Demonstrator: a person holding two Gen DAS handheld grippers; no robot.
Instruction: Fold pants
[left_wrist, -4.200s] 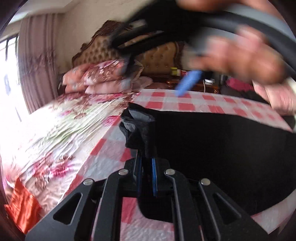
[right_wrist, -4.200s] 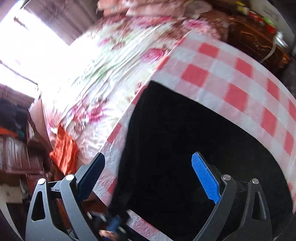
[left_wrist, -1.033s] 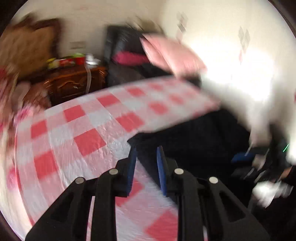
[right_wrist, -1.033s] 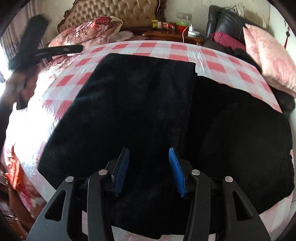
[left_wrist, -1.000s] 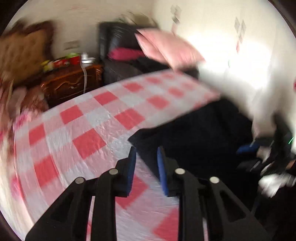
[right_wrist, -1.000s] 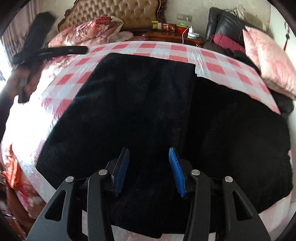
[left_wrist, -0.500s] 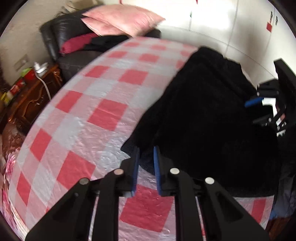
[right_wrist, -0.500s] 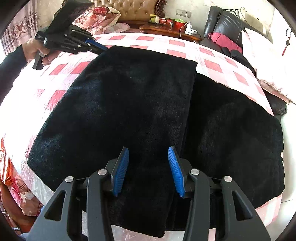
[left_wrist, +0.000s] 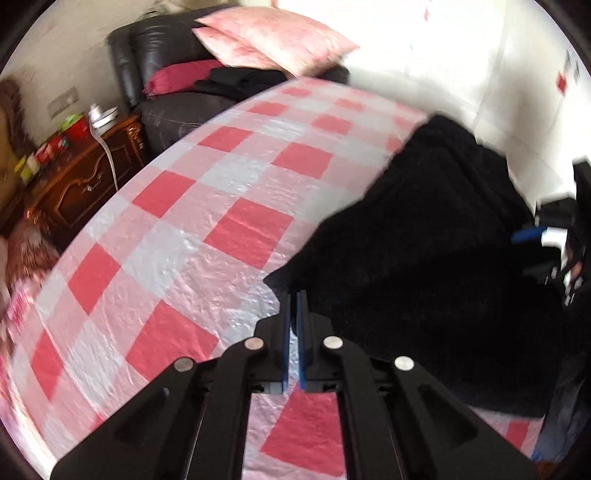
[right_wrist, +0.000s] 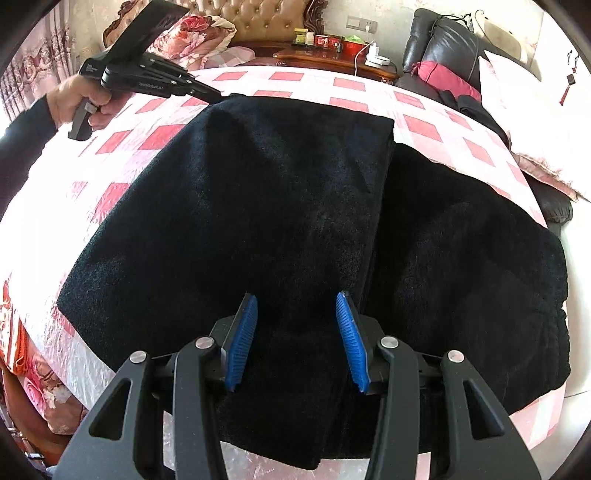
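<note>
Black pants (right_wrist: 277, 206) lie folded in half on the red-and-white checked cloth (right_wrist: 155, 133), with one layer stacked over the other. In the right wrist view my left gripper (right_wrist: 218, 94) is held by a hand (right_wrist: 83, 98) and reaches the far left corner of the pants. In the left wrist view that gripper (left_wrist: 293, 295) is shut, with the pants (left_wrist: 424, 258) corner pinched between its blue pads. My right gripper (right_wrist: 297, 299) hovers open over the near edge of the pants, its pads apart and nothing gripped between them.
The checked cloth (left_wrist: 177, 258) covers a bed. A wooden nightstand (right_wrist: 332, 55) with small items and a tufted headboard (right_wrist: 258, 18) stand behind. A black sofa (right_wrist: 450, 48) with a pink pillow (right_wrist: 524, 110) is at right, and a floral bedspread (right_wrist: 33, 387) hangs at left.
The left gripper swung across to the far corner of the pants, came down and closed its jaws on it. The right gripper stayed where it was, still open.
</note>
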